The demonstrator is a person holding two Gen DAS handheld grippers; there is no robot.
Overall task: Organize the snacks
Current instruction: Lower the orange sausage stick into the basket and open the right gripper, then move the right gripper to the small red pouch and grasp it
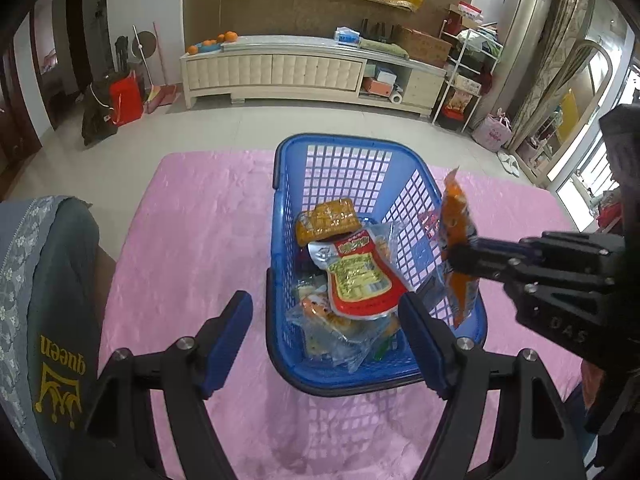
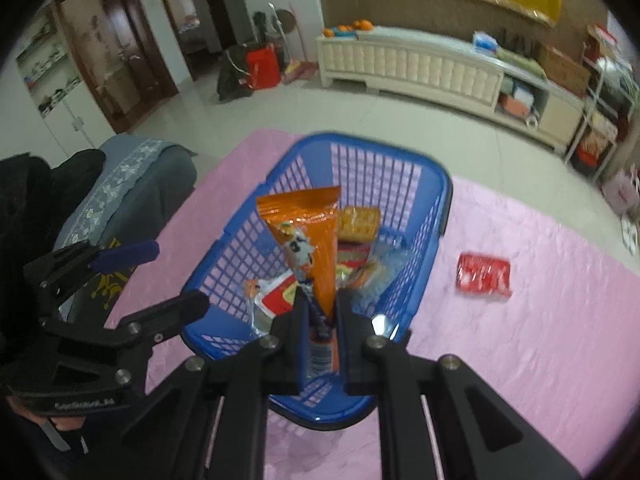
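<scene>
Landmark: a blue plastic lattice basket (image 1: 348,168) (image 2: 248,248) stood on a pink crinkled tablecloth (image 1: 192,240) (image 2: 520,340), and every place below is given from it.

Right gripper: the black two-finger right gripper (image 1: 454,256) (image 2: 320,312) was pinched tight on the lower part of an orange foil snack packet (image 1: 454,216) (image 2: 310,228). In the left wrist view it reached in from the basket's right side.

Orange foil snack packet: it hung upright above the basket's right wall, its crimped top edge pointing up and a small cartoon figure printed on its face.

Left gripper: the black left gripper with blue finger pads (image 1: 326,338) (image 2: 150,276) was spread wide with nothing between its fingers. It was at the basket's near end, with the right finger over the near right corner and the left finger outside the left wall.

Inside the basket: a red and yellow pouch (image 1: 360,276) (image 2: 276,298) lay on top of clear wrapped snacks at the near end. A yellow-orange packet of biscuits (image 1: 326,220) (image 2: 358,222) lay beyond it, toward the far wall.

Outside the basket: a flat red wrapped packet (image 2: 484,276) lay on the cloth to the right, well apart from the wall.

Left of the basket: a grey cushioned chair back with lace trim (image 1: 44,280) (image 2: 132,184) stood at the cloth's edge.
</scene>
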